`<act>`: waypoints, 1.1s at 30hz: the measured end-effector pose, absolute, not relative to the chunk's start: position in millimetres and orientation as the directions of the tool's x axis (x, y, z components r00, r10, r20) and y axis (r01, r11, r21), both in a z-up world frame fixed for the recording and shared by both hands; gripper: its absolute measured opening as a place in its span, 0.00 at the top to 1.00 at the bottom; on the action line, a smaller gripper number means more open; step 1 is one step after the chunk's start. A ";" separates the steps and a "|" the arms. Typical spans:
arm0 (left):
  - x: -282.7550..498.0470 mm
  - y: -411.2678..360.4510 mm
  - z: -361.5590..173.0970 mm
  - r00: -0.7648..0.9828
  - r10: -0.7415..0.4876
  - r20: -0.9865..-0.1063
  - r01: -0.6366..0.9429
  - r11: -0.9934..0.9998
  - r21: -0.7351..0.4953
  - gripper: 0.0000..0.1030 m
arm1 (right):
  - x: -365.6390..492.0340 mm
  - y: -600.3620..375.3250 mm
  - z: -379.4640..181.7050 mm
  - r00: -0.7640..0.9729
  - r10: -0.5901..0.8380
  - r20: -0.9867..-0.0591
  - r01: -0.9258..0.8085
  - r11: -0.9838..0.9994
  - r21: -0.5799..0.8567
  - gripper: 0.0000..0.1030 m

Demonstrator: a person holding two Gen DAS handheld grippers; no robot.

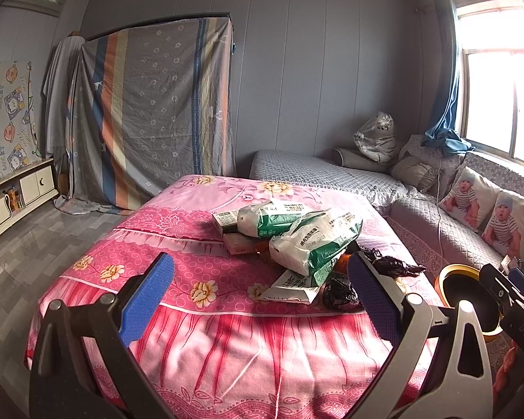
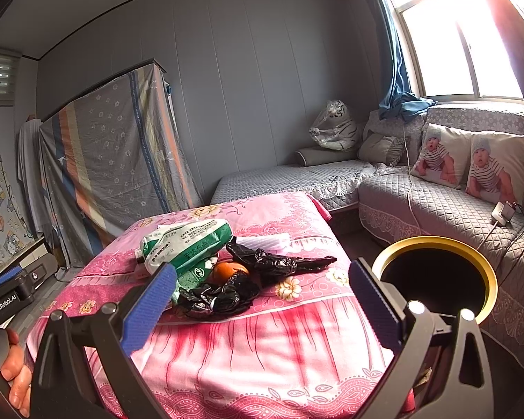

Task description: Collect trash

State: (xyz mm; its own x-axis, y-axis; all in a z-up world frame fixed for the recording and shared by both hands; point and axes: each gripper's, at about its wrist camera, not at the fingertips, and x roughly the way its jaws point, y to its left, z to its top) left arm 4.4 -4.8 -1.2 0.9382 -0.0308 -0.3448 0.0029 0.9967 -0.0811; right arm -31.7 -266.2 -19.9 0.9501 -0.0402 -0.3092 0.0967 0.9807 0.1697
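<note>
Both grippers' jaws wide, empty — pink floral cloth [image 2: 262, 342] under trash pile [image 1: 297, 241] — gold-rimmed bin [image 2: 436, 279] beside.

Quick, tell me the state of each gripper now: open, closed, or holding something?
Left gripper: open, jaws wide apart, holding nothing.
Right gripper: open, jaws wide apart, holding nothing.

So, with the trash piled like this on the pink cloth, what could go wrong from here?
1. The orange sits partly under the green-and-white bags; lifting a bag might let it roll off the pink cloth.
2. The crumpled black plastic bag is limp, so the fingers may catch only a fold.
3. The gold-rimmed bin stands beside the table, so a dropped piece could miss it.
</note>
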 end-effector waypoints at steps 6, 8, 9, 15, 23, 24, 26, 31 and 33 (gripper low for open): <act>4.3 -5.2 -3.3 0.937 -0.034 -0.347 0.005 0.997 -0.083 0.08 | -32.1 -266.3 -20.5 0.950 -0.039 -0.310 0.096 0.981 0.171 0.08; 3.9 -5.3 -3.5 0.938 -0.034 -0.346 0.005 0.997 -0.082 0.08 | -32.4 -266.2 -20.7 0.950 -0.039 -0.309 0.097 0.980 0.172 0.08; 4.1 -5.2 -3.3 0.937 -0.033 -0.347 0.005 0.997 -0.082 0.08 | -32.3 -266.5 -20.6 0.950 -0.040 -0.309 0.097 0.980 0.171 0.08; 3.8 -5.2 -4.1 0.937 -0.035 -0.348 0.006 0.997 -0.083 0.08 | -32.7 -267.2 -23.3 0.949 -0.046 -0.312 0.105 0.979 0.175 0.08; -1.3 1.6 -15.4 0.935 -0.073 -0.348 0.049 0.996 -0.076 0.08 | -17.0 -280.6 -21.2 0.946 0.028 -0.324 0.045 0.975 0.216 0.08; -1.5 2.7 -18.1 0.933 -0.078 -0.351 0.057 0.996 -0.072 0.08 | -11.9 -284.7 -21.2 0.941 0.072 -0.331 0.009 0.971 0.237 0.07; -0.9 4.1 -23.8 0.924 -0.110 -0.367 0.088 0.993 -0.075 0.08 | 0.4 -294.9 -22.9 0.921 0.165 -0.353 -0.057 0.953 0.297 0.08; 8.3 6.0 -35.3 0.881 -0.242 -0.408 0.196 0.969 -0.150 0.08 | 51.3 -317.8 -33.3 0.767 0.525 -0.370 -0.246 0.773 0.585 0.08; 14.5 2.8 -40.7 0.843 -0.341 -0.416 0.281 0.939 -0.201 0.08 | 71.6 -316.8 -29.8 0.719 0.589 -0.369 -0.267 0.724 0.636 0.08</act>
State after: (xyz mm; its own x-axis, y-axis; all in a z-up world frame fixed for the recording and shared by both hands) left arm 14.5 2.8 -40.7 0.8430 -0.3412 -0.4158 0.2808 0.9385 -0.2009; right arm 71.6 -316.8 -29.8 0.7188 0.5891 -0.3693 -0.2672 0.7244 0.6355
